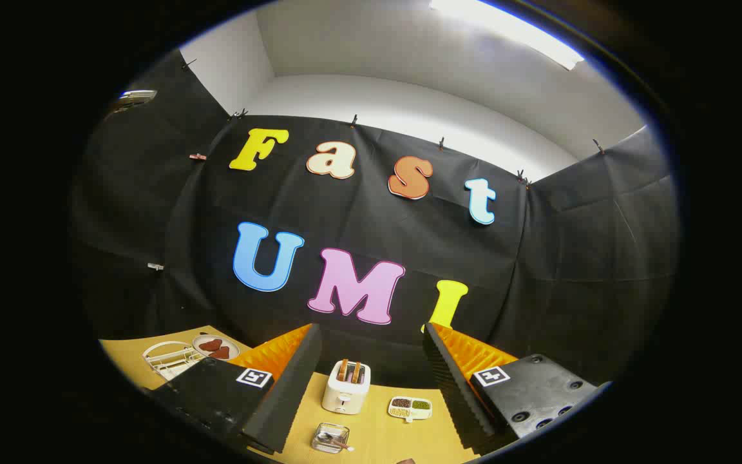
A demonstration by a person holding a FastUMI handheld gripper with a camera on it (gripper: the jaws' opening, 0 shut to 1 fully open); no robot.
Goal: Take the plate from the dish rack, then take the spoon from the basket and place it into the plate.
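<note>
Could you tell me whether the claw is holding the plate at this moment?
No: the claw is open with nothing between its fingers, and the plate sits on the table beside the dish rack.

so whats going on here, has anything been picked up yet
Nothing has been picked up yet. The hand-held gripper hangs above a wooden table, its fingers open and empty. Between the fingers stands a toaster, with a small divided dish beside it and a glass basket holding the spoon nearer the fingers. Off to the left side sits the white dish rack, and next to it a plate with brown pieces on it.
</note>
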